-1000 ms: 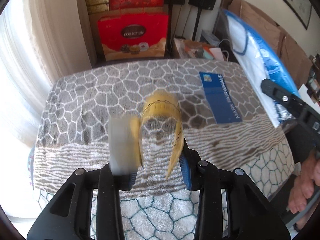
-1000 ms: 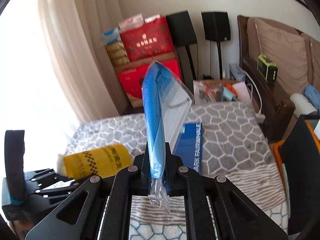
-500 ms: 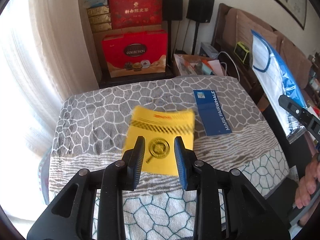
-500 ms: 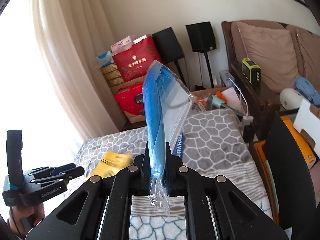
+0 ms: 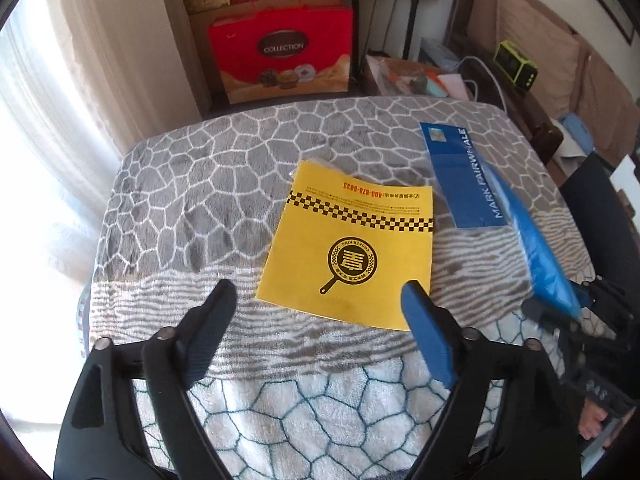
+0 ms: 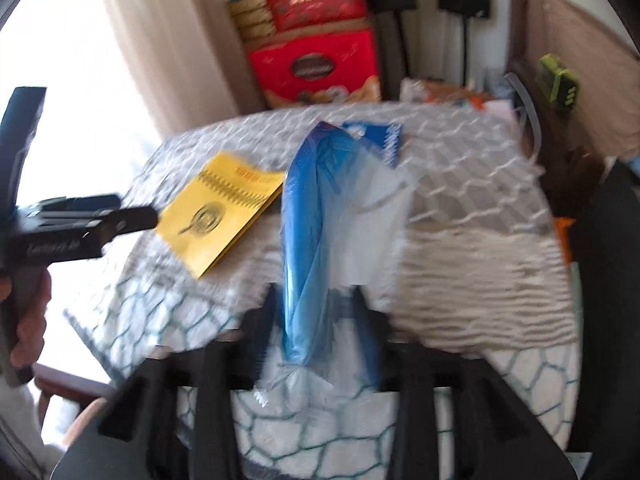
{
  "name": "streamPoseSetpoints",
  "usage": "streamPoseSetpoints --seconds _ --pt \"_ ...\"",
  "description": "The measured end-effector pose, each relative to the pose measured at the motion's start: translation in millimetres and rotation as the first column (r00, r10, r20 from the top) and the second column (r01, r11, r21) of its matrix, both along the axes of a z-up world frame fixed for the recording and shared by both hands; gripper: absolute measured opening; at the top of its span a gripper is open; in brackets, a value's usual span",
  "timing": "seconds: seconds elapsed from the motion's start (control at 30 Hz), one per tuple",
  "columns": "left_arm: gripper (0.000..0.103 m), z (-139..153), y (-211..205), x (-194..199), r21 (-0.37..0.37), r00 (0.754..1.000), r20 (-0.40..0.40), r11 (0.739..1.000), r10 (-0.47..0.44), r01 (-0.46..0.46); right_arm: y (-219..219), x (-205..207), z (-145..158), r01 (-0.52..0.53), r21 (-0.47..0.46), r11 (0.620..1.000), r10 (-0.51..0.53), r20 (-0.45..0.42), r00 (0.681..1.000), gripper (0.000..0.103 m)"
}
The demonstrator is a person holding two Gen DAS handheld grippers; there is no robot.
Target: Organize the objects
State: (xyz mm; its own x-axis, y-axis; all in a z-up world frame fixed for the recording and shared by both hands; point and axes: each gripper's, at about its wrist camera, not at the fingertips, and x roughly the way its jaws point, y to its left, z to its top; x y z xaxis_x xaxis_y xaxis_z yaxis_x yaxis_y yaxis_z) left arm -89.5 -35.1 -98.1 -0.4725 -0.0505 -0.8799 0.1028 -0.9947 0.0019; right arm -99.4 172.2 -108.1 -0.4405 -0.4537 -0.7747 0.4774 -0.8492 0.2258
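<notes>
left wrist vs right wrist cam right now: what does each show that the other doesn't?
Only left wrist: the left gripper from behind, its jaws just opened wide and empty, and sharp print on the yellow booklet.

Only right wrist: the right gripper with its jaws just opening around the blue bag of masks, heavily blurred.

Both: booklet, bag, blue card, patterned blanket, red gift box.

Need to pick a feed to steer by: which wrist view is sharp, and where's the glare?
Left wrist view: sharp, yellow booklet print legible, curtain side blown out. Right wrist view: motion-blurred, blue plastic bag smeared, window glare at left.
</notes>
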Motion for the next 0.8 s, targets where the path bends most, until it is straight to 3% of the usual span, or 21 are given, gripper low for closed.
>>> streamPoseSetpoints --seconds 0.1,0.2,0.27,0.33,0.37,0.43,0.53,0.7,0.77,0.8 --pt "0.099 -6 1 -5 -0.021 0.999 0.016 0.999 -0.033 0.033 5 2 -2 -0.032 -0.079 0.996 0.035 0.034 0.999 0.078" --pt "0.099 -13 -3 -8 -0.056 1.0 0.024 0.998 0.008 -0.007 14 2 4 -0.037 -0.171 0.985 0.045 0.043 0.998 0.084" --pt "0.099 -18 -8 -11 -0.034 0.999 0.037 0.999 0.027 -0.026 24 0 11 0.001 -0.227 0.974 0.007 0.032 0.999 0.09" --pt "0.099 -23 -12 -14 -0.021 0.998 0.048 0.999 0.04 -0.039 28 -4 14 0.071 -0.208 0.976 -0.07 0.012 0.997 0.102" --pt "0.099 -25 -12 -15 -0.019 0.998 0.052 0.999 0.044 -0.043 27 -6 12 0.134 -0.156 0.979 -0.136 -0.006 0.991 0.103" --pt "0.1 -27 -10 -17 -0.019 0.998 0.05 0.999 0.041 -0.04 23 -11 6 0.17 -0.089 0.981 -0.173 -0.018 0.985 0.103" --pt "0.1 -30 -8 -21 -0.031 0.998 0.045 0.999 0.043 -0.041 0 -14 -11 0.136 0.049 0.989 -0.135 -0.033 0.99 0.102" --pt "0.1 -31 -9 -26 -0.015 0.998 0.043 0.999 0.053 -0.052 -30 -12 -34 0.108 0.236 0.966 -0.093 -0.074 0.993 0.1" --pt "0.102 -31 -6 -27 -0.016 0.998 0.045 0.999 0.035 -0.035 -32 -8 -33 0.092 0.225 0.97 -0.071 -0.103 0.992 0.085" --pt "0.103 -32 -3 -28 -0.021 0.999 0.046 0.999 0.026 -0.025 -30 -5 -33 0.094 0.218 0.971 -0.071 -0.108 0.992 0.071"
